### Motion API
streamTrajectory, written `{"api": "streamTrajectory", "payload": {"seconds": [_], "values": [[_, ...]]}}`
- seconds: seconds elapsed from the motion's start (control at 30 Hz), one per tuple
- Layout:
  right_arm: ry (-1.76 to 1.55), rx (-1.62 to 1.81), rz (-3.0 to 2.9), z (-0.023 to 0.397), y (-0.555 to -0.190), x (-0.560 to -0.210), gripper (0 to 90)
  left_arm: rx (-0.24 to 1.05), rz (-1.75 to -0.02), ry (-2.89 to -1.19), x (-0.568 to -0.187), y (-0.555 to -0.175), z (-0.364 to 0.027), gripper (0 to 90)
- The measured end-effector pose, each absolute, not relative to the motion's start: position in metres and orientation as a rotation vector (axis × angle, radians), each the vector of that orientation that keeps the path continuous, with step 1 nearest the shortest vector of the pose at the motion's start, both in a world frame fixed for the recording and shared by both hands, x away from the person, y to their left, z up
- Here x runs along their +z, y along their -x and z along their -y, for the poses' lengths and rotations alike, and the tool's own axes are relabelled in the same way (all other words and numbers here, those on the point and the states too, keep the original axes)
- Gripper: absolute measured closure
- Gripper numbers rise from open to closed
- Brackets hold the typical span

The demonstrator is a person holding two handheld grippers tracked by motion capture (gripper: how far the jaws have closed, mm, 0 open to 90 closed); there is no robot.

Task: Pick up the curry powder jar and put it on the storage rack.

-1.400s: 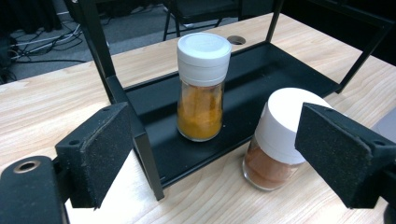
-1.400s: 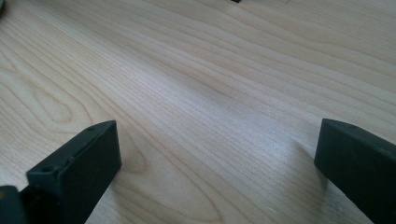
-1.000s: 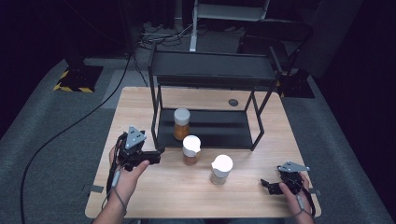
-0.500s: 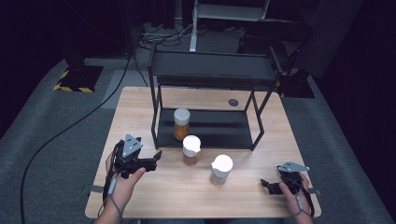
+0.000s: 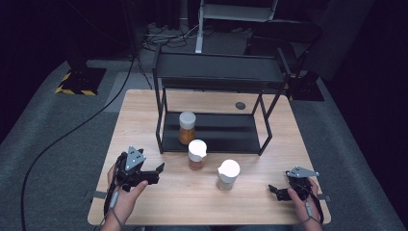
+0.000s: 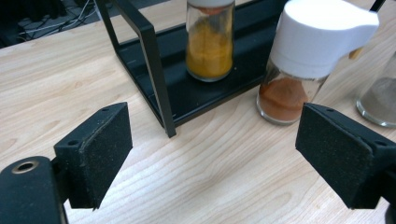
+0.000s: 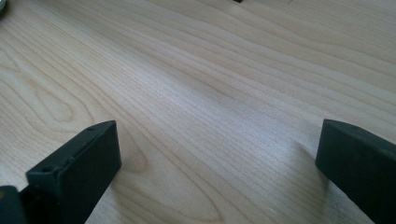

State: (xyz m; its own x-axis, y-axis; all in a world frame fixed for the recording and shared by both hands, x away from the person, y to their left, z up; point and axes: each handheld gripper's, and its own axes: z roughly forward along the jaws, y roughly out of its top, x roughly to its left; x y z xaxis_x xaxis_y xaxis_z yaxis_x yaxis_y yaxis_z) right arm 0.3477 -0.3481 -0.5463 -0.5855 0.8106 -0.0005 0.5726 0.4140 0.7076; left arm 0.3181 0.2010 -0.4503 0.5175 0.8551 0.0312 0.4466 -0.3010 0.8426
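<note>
Item: red-spice jar (image 5: 197,155), white flip-cap, upright on the counter (image 5: 144,110) just before the black rack (image 5: 216,77). Risk: its tall, top-heavy shape may tip if a jaw clips the cap. Left gripper (image 5: 156,172) low, level, aimed at it, jaws wide, empty. Right gripper (image 5: 276,191) rests apart, jaws wide, empty.

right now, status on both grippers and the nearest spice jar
Left gripper open, empty, aimed at red spice jar. Right gripper open, empty, low over table. Rack post left of jar; path clear.
</note>
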Motion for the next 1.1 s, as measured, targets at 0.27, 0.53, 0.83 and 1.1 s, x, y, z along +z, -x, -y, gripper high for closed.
{"api": "streamTrajectory", "payload": {"seconds": [0.27,0.53,0.83,1.1], "values": [[-1.192,0.966,-2.331,0.348,-0.348,-0.546,0.0,0.611,-1.081,-1.941,-0.461,-0.315,-0.203,10.2],[-1.19,0.967,-2.331,0.348,-0.348,-0.546,0.0,0.606,-1.111,-1.954,-0.476,-0.31,-0.207,10.2],[-1.188,0.967,-2.333,0.348,-0.348,-0.546,0.0,0.59,-1.133,-1.974,-0.49,-0.304,-0.213,10.2],[-1.188,0.967,-2.333,0.348,-0.348,-0.546,0.0,0.582,-1.168,-1.98,-0.501,-0.302,-0.22,10.2]]}}
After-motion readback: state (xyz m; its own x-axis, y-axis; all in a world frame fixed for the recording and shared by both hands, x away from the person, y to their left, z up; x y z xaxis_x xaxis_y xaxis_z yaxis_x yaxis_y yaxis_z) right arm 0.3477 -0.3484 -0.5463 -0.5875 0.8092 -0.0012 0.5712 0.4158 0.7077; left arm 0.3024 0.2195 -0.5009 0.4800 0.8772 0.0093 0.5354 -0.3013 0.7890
